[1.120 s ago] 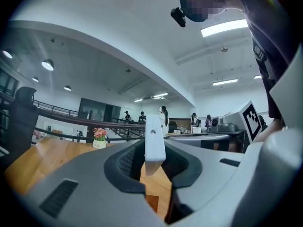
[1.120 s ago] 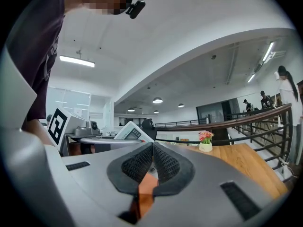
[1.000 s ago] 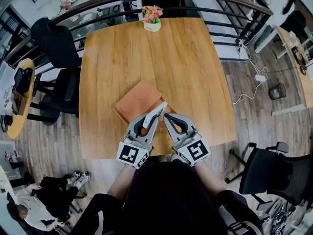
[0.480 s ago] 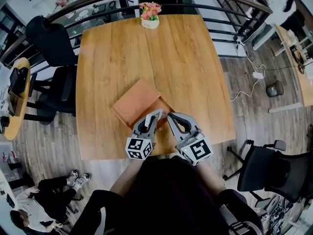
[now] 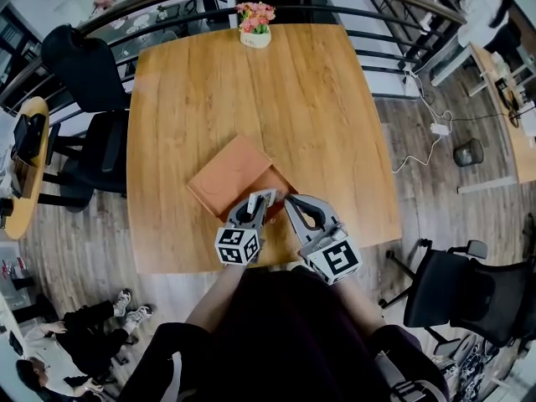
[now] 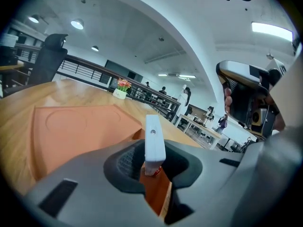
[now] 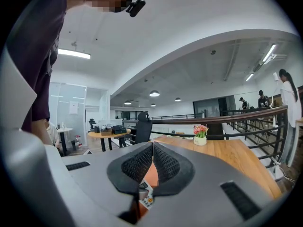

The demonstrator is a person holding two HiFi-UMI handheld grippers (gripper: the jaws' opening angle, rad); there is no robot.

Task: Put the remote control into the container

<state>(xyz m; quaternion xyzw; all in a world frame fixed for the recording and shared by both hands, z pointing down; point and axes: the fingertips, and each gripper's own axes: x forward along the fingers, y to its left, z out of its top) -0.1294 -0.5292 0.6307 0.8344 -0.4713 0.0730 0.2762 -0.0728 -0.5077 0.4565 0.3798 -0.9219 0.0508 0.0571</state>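
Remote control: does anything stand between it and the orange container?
Nothing visible does. The left gripper holds the remote control upright over the orange container. The right gripper, shut, sits beside it, not underneath.

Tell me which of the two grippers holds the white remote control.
The left gripper: the remote control stands clamped between its jaws, whereas the right gripper has its jaws closed together.
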